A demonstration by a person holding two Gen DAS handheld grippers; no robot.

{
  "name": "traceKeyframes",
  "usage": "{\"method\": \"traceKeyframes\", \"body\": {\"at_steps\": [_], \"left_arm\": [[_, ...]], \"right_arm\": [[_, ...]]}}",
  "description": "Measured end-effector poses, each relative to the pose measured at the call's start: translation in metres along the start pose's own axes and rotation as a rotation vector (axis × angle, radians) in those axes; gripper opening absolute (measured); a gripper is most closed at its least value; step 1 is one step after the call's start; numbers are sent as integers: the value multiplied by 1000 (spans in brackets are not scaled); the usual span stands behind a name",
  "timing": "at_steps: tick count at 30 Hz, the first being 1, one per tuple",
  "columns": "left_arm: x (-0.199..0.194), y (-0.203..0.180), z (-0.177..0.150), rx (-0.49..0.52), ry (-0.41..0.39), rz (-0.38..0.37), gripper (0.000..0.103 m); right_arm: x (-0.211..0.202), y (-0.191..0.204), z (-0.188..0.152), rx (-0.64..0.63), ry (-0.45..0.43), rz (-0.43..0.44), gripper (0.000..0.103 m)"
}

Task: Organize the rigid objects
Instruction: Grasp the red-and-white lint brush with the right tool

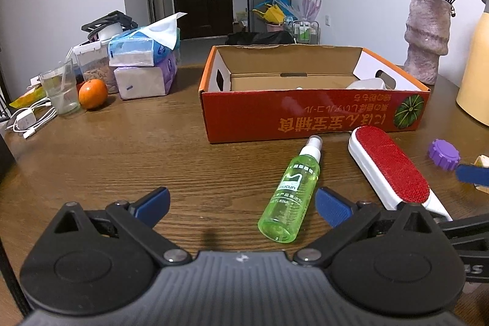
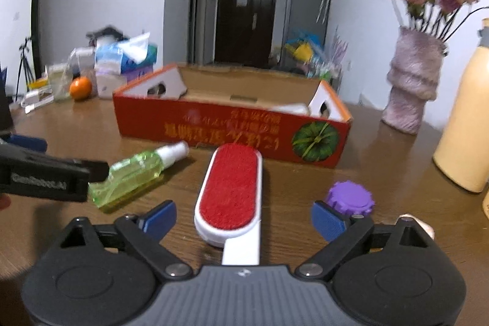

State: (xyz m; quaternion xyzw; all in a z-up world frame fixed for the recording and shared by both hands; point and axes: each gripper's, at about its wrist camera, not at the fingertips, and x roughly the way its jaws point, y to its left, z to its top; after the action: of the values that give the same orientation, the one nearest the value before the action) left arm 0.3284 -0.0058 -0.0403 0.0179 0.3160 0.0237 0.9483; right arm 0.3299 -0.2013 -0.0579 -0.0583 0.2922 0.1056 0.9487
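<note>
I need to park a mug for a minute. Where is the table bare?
The widest bare patch of table lies between the orange and glass on one side and the red box on the other. It is crowded in front of the box: spray bottle, lint brush, purple cap.

On the table (image 1: 122, 148) the open box (image 1: 305, 112) stands at the back; before it lie the spray bottle (image 1: 290, 188) at left, the lint brush (image 1: 388, 170) beside it, and the ridged cap (image 2: 350, 197) at right (tissue packs (image 1: 143, 63) far left, vase (image 1: 426, 35) behind right)
</note>
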Motion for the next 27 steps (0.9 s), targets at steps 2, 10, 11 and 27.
{"method": "traceKeyframes", "body": {"at_steps": [2,10,11,27], "left_arm": [[2,1,0,-4,5,-1,103],[5,3,1,-10,13,3,103],[5,2,1,-8,14,3,103],[13,-1,0,-6,23,-12,103]], "right_arm": [[13,2,1,-2,50,7,93],[42,-1,7,36,164,46,76],[45,-1,8,38,166,50,75],[21,-6,9,86,49,41,55]]}}
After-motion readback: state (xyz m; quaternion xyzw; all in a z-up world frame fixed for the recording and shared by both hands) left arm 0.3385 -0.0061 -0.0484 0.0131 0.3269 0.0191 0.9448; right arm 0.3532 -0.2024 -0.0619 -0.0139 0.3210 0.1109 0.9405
